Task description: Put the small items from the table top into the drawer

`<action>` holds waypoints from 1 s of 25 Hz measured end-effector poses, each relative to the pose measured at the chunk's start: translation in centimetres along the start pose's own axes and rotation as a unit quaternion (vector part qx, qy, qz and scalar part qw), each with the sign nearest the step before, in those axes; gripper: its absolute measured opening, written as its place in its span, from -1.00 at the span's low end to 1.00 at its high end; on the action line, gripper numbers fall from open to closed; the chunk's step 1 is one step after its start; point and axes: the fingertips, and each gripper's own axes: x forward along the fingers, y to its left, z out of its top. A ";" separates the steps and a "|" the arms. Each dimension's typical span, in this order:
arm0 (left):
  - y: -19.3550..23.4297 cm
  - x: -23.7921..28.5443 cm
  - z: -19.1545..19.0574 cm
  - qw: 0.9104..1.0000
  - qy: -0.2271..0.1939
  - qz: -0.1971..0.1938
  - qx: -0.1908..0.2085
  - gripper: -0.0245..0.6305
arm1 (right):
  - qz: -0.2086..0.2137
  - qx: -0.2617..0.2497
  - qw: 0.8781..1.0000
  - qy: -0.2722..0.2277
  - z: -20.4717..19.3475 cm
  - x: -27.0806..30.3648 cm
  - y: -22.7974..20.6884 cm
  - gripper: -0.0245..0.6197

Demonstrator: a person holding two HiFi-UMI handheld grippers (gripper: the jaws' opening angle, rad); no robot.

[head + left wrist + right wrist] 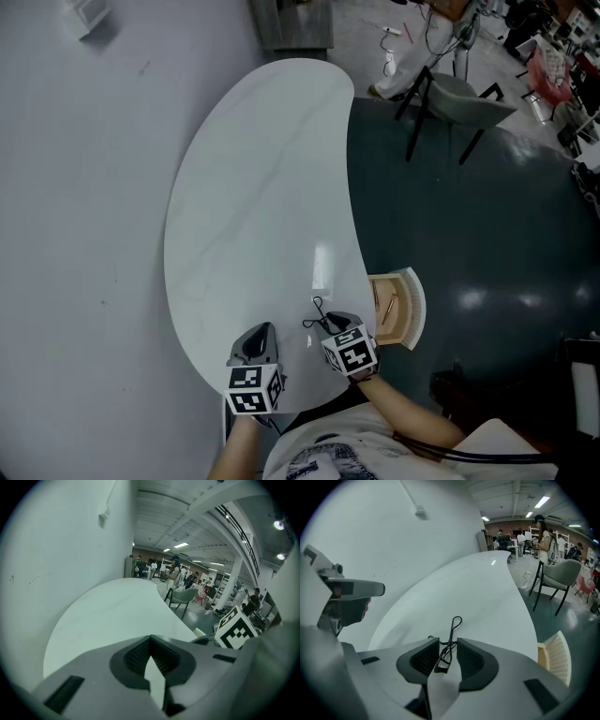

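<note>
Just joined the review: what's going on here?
A person with a gripper in each hand works at a white table. The right gripper straddles a black eyelash curler lying on it, jaws not visibly clamped. The left gripper is shut and empty. The drawer at the table's edge stands open.

The head camera looks steeply down from above the person onto the white, curved table top (253, 206). The left gripper (262, 330) and the right gripper (330, 322) sit at the picture's bottom edge, and the dark floor (469, 244) lies to the right. Each gripper camera rides low and very near, just behind its own grey jaws, facing along the table towards the far hall. Both gripper views share the table, the pale wall (56, 550) and a grey shell chair (562, 573), which the head view also shows.
</note>
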 end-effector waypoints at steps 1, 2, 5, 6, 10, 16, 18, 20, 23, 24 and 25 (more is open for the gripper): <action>0.1 -0.1 0.0 1.000 -0.001 0.001 0.000 -0.87 | 0.000 0.000 1.000 0.000 0.0 0.0 0.1 -0.52; 0.1 -0.3 -0.1 1.000 -0.001 0.002 0.000 -0.87 | 0.000 -0.001 1.000 -0.001 -0.1 0.0 0.1 -0.53; 0.1 -0.7 -0.4 1.000 -0.002 0.003 -0.001 -0.87 | 0.001 0.000 1.000 -0.002 -0.3 -0.2 0.3 -0.55; 0.0 -0.8 -0.5 1.000 -0.002 0.003 -0.001 -0.87 | 0.001 0.000 1.000 -0.002 -0.4 -0.4 0.4 -0.55; -0.1 -1.5 -0.8 1.000 -0.005 0.001 0.001 -0.87 | -0.003 0.001 1.000 -0.008 -0.6 -0.8 0.7 -0.57; 0.0 -3.1 -1.1 1.000 -0.010 0.002 0.006 -0.87 | -0.004 0.006 1.000 -0.023 -0.7 -1.6 1.4 -0.63; 0.1 -3.7 -1.3 1.000 -0.012 0.003 0.007 -0.87 | -0.006 0.007 1.000 -0.027 -0.8 -1.8 1.6 -0.64; 0.2 -4.2 -1.6 1.000 -0.012 0.004 0.008 -0.87 | -0.008 0.008 0.999 -0.032 -0.7 -2.1 1.7 -0.66; 0.3 -4.8 -2.0 1.000 -0.014 0.004 0.010 -0.87 | -0.009 0.008 0.999 -0.039 -0.7 -2.4 2.0 -0.69; 0.3 -5.0 -2.1 1.000 -0.014 0.004 0.011 -0.87 | -0.009 0.008 0.999 -0.040 -0.7 -2.5 2.1 -0.70; 0.3 -5.2 -2.2 1.000 -0.015 0.003 0.012 -0.87 | -0.010 0.009 0.999 -0.042 -0.7 -2.7 2.2 -0.70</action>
